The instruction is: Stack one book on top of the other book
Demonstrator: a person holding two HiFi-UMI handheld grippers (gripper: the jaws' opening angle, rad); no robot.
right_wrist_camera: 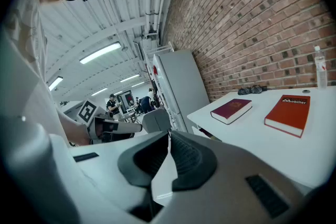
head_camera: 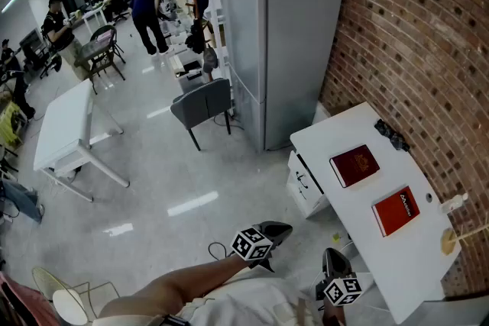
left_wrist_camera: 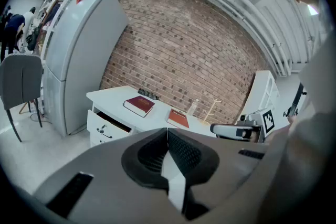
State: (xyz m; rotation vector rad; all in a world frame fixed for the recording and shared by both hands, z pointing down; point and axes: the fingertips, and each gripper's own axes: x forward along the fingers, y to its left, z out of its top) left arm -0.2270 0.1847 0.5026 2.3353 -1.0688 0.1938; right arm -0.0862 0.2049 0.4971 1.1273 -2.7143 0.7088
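The maroon book (head_camera: 354, 165) and red book (head_camera: 396, 210) lay apart on the table (head_camera: 344, 132). The jaws of the left gripper (left_wrist_camera: 168, 132) and right gripper (right_wrist_camera: 168, 135) were together, empty, off its edge.

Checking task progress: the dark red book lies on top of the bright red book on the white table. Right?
No. The head view shows the dark red book beside the bright red book, apart, both flat on the white table.
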